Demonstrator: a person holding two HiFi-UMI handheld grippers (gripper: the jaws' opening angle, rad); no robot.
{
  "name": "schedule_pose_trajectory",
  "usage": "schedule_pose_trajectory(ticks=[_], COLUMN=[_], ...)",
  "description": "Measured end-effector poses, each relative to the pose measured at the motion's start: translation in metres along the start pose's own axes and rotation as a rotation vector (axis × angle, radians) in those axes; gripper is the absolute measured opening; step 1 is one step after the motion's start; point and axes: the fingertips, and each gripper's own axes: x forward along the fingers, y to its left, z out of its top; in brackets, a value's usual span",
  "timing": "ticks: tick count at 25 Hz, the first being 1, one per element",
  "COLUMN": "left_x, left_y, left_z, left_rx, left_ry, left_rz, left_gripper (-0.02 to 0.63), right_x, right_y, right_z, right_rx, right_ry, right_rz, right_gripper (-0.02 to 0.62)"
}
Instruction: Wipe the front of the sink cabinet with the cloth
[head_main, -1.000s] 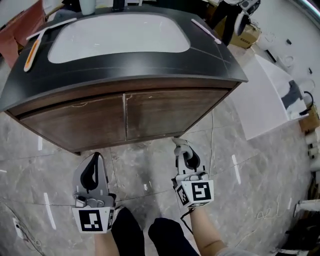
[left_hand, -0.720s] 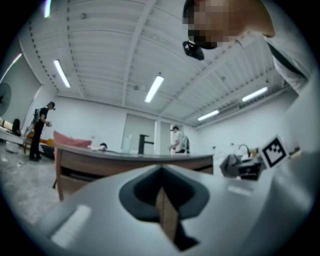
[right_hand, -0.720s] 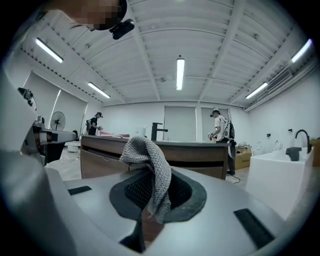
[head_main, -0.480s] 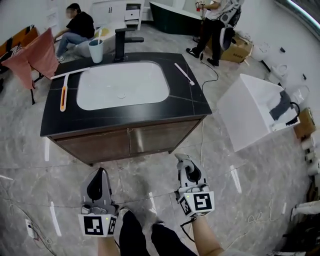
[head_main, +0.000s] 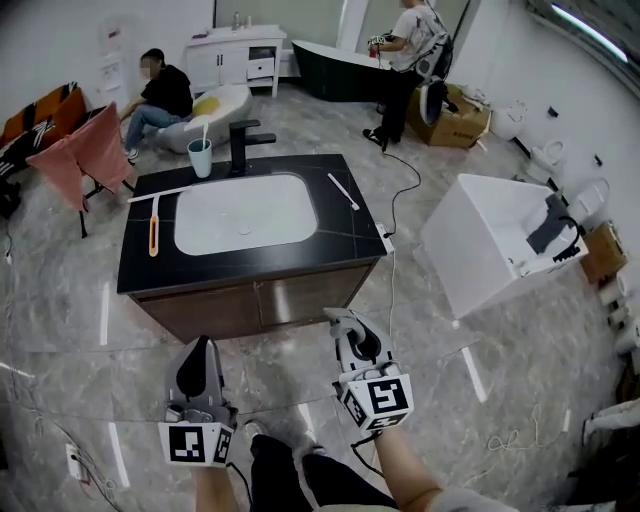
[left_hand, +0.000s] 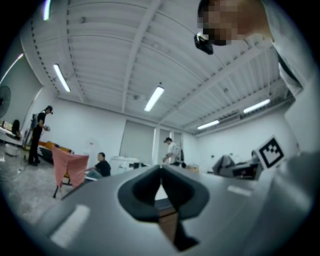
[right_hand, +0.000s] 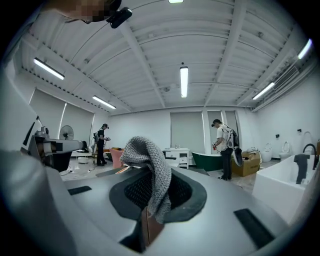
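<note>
The sink cabinet stands in the middle of the head view, with a black top (head_main: 250, 258), a white basin and brown wood doors on its front (head_main: 255, 305). Both grippers hover over the floor in front of it, apart from the doors. My right gripper (head_main: 345, 328) is shut on a grey knitted cloth (head_main: 336, 316). In the right gripper view the cloth (right_hand: 150, 165) drapes over the closed jaws of the right gripper (right_hand: 146, 200). My left gripper (head_main: 197, 348) is shut and holds nothing. The left gripper view shows the left gripper (left_hand: 160, 172) with its jaws pressed together.
A faucet (head_main: 243, 135), a cup (head_main: 200, 157) and an orange-handled brush (head_main: 153, 225) are on the counter. A big white box (head_main: 490, 250) stands to the right, a cable (head_main: 392, 265) trails on the floor. A pink chair (head_main: 85, 155) and people are behind.
The head view has pulled back and up: the cabinet looks smaller and farther away. Both grippers keep their places at the bottom, the right one still holding the cloth.
</note>
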Motion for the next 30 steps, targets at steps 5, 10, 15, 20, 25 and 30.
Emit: schedule_pose_trajectory(ticks=[5,10,15,20,25,30], left_x=[-0.009,-0.016,-0.025,-0.034,-0.045,-0.059], left_y=[-0.016,-0.030,-0.042,-0.060,-0.077,-0.093], left_z=[0.038,0.064,0.086,0.101,0.106,0.110], left_rx=[0.021,0.029,0.034,0.053,0.060,0.066], left_ry=[-0.014,-0.029,-0.040,-0.057,-0.060,-0.070], left_rz=[-0.008,-0.017,-0.001,0.011,0.034,0.056], left_gripper=[0.006,0.006,0.006,0.006,0.006,0.006], right_x=[-0.020,-0.039,-0.060,-0.079,-0.097,-0.115], right_y=[-0.003,-0.015,-0.023,-0.030,-0.037,-0.043], right_z=[0.041,0.069,0.089,0.099,0.104,0.109], right_rx=[0.003,0.020,0.008,-0.014,-0.017,-0.006], right_ry=[-0.021,-0.033,-0.047,-0.053,-0.061,-0.083], right_rz=[0.007,-0.004,-0.006,0.002,0.011,0.018], right_gripper=[0.040,0.040,0.040,0.040,0.040,0.040])
